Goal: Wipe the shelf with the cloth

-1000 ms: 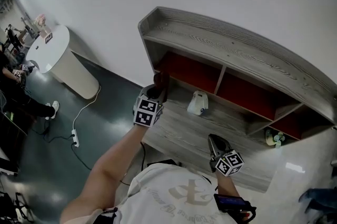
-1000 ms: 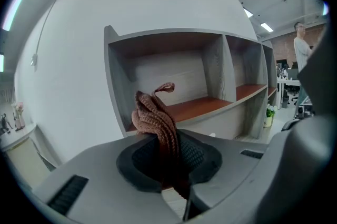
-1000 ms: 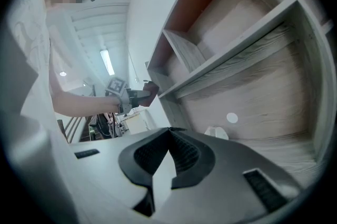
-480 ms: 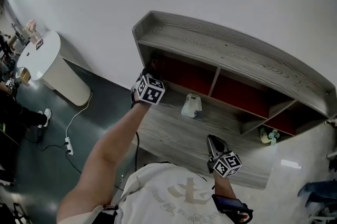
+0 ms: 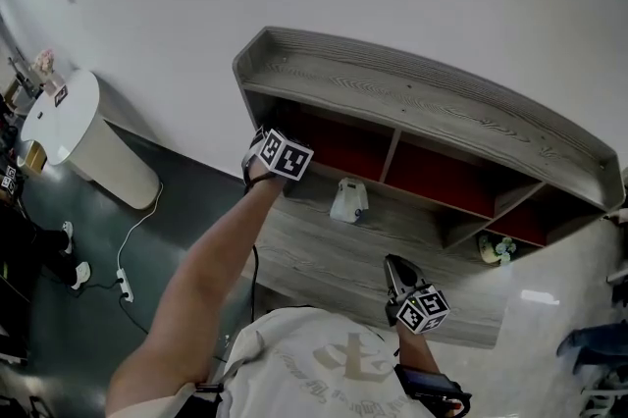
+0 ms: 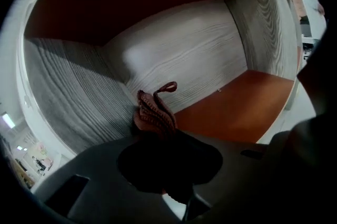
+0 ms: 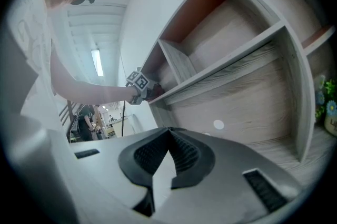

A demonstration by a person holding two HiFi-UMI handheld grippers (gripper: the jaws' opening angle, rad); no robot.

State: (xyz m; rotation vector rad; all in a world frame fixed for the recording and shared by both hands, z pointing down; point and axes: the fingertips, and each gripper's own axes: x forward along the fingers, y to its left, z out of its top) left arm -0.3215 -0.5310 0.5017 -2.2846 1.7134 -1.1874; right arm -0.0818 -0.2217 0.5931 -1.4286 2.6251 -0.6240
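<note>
The grey wood shelf unit [image 5: 412, 97] has red-backed compartments. My left gripper [image 5: 280, 146] reaches into the leftmost compartment [image 6: 174, 54], only its marker cube and wrist showing in the head view. It is shut on a reddish-brown cloth [image 6: 155, 110], which bunches out past the jaws of the left gripper [image 6: 158, 131] close to the compartment's grey wall. My right gripper [image 5: 404, 281] hangs over the lower grey board [image 5: 324, 254], apart from the cloth. In the right gripper view the right gripper [image 7: 169, 136] is shut with nothing in it, and the left gripper [image 7: 138, 82] shows far off.
A small white object [image 5: 347, 201] stands on the lower board by the middle divider. A little flowered ornament [image 5: 496, 249] sits at the right end. A white round table [image 5: 59, 117] and a cable with power strip [image 5: 123, 284] are on the floor to the left.
My left gripper has moved up and back with the cloth, from in front of the shelf into the left compartment. The right gripper has hardly moved.
</note>
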